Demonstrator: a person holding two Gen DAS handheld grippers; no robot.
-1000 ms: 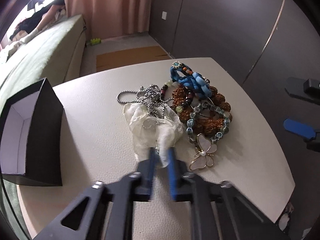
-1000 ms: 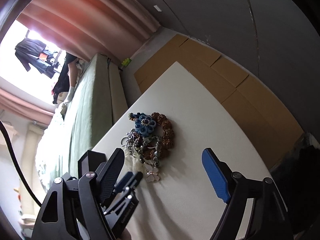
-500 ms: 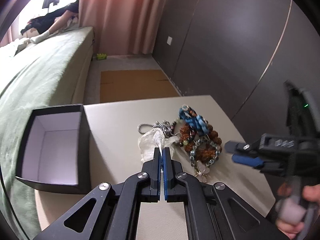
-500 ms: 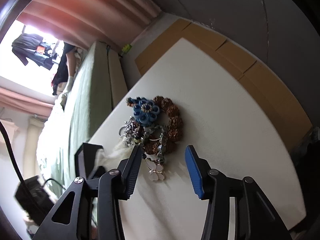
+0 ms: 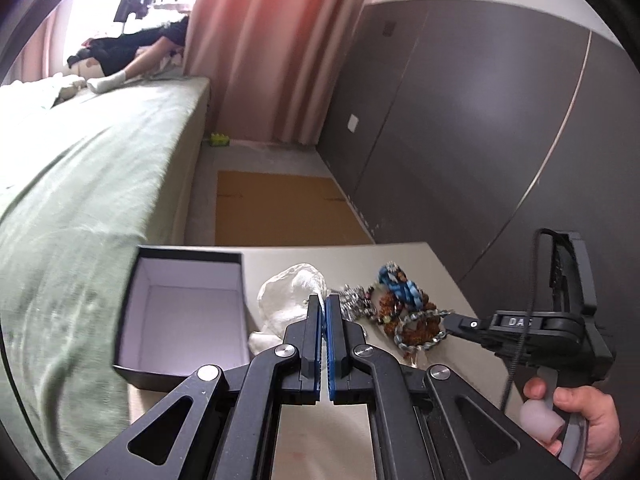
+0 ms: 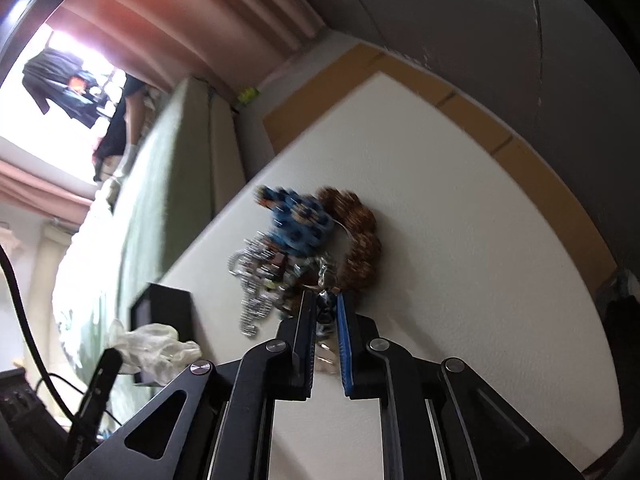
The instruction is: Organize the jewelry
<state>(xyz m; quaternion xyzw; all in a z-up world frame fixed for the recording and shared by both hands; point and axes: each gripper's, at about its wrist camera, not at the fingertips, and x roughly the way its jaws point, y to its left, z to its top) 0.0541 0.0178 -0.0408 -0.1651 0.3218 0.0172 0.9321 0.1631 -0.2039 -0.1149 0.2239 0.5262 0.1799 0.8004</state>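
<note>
My left gripper (image 5: pixel 324 300) is shut on a sheer white pouch (image 5: pixel 292 296) and holds it up beside the open black box (image 5: pixel 180 312). The pouch also shows in the right wrist view (image 6: pixel 156 348). A jewelry pile lies on the white table (image 6: pixel 460 240): a blue woven bracelet (image 5: pixel 400 284), a brown seed-bead bracelet (image 6: pixel 360 240), silver chains (image 6: pixel 256 276) and a grey-blue bead bracelet (image 5: pixel 420 340). My right gripper (image 6: pixel 326 300) is closed on the grey-blue bead bracelet (image 6: pixel 326 304) at the pile's near edge.
A green bed (image 5: pixel 80 168) runs along the table's left side. Brown cardboard (image 5: pixel 280 208) lies on the floor beyond the table. A grey wall (image 5: pixel 480 120) stands to the right. The box's black side shows in the right wrist view (image 6: pixel 164 308).
My left gripper shut on the white pouch and lifted it off the pile toward the box. My right gripper moved in and closed on the grey-blue bead bracelet.
</note>
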